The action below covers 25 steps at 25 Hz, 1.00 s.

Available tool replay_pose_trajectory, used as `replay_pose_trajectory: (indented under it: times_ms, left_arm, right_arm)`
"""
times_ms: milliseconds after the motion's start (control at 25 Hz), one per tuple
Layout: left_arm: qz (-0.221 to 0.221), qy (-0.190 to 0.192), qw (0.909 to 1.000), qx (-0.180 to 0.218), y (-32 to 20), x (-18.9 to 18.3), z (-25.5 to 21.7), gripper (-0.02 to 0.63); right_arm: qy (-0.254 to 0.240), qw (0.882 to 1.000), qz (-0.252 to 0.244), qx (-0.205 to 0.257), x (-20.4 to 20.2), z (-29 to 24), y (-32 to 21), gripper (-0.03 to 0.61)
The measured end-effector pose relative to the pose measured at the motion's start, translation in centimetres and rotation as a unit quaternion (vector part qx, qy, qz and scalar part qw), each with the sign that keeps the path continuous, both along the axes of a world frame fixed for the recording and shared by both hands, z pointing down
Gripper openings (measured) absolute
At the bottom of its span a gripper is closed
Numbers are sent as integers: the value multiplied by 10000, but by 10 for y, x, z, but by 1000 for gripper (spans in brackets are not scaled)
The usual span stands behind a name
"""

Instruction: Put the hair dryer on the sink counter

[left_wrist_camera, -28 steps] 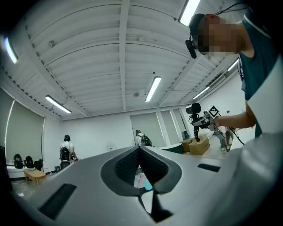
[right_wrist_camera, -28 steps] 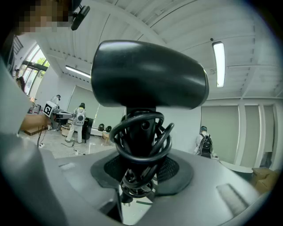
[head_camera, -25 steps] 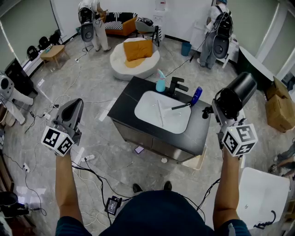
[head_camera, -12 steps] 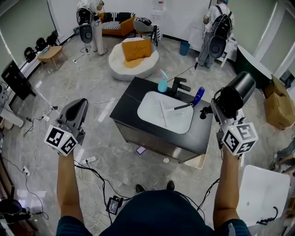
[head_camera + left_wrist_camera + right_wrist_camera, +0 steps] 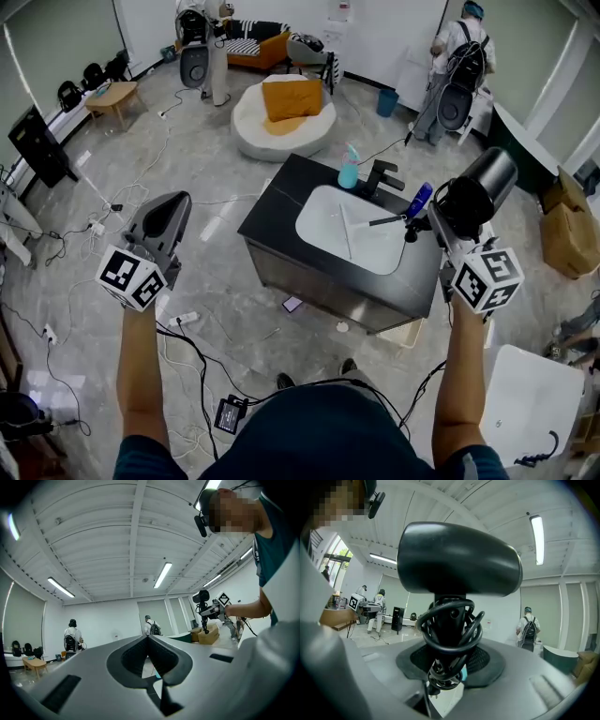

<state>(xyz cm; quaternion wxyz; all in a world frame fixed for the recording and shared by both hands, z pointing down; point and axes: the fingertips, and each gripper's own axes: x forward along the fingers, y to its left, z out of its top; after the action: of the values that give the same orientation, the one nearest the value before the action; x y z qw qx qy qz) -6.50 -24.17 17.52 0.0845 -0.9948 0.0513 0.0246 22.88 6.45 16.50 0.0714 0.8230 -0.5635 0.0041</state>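
Note:
A black hair dryer stands upright in my right gripper, over the right end of the sink counter. In the right gripper view the dryer's barrel fills the top and its cord is coiled round the handle, which both jaws clamp. The counter is black with a white basin. My left gripper hangs over the floor left of the counter, shut and empty, its jaws meeting at the tip.
On the counter stand a teal soap bottle, a black faucet and a blue bottle. Cables trail across the floor. A white beanbag lies behind, a cardboard box at the right, and people work at the back.
The counter has slid to the right in the head view as the person shifts. The left gripper has risen a little. The dryer stays gripped in the right gripper.

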Motion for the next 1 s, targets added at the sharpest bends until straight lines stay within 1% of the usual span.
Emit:
replay_pose_trajectory:
  times_ms: [160, 320, 440, 520, 600, 720, 840, 1000]
  left_arm:
    - [-327, -17, 9995, 37, -9, -24, -1, 5]
    - [-764, -78, 9970, 60, -10, -41, -1, 5]
    - [-1174, -84, 9930, 80, -6, -48, 1, 5]
    - [-1493, -104, 9887, 101, -1, -50, 3, 5]
    - [-1807, -77, 9835, 71, 8, -48, 6, 5]
    - [-2204, -97, 9753, 73, 23, -35, 10, 5]
    - [-2504, -108, 9681, 63, 39, -19, 13, 5]
    - [-2855, -126, 9583, 60, 55, -6, 16, 5]
  right_arm:
    - [-2, 9992, -400, -66, -5, 2, -36, 169]
    - [-56, 9964, -838, -68, 3, 7, -64, 169]
    - [-92, 9928, -1190, -15, 17, 12, -83, 169]
    - [-120, 9891, -1471, 3, 29, 17, -97, 169]
    - [-144, 9838, -1788, -36, 43, 23, -112, 169]
    - [-126, 9753, -2201, -122, 64, 29, -128, 169]
    - [-97, 9666, -2555, -186, 83, 36, -143, 169]
    - [-120, 9548, -2961, -245, 98, 44, -157, 169]
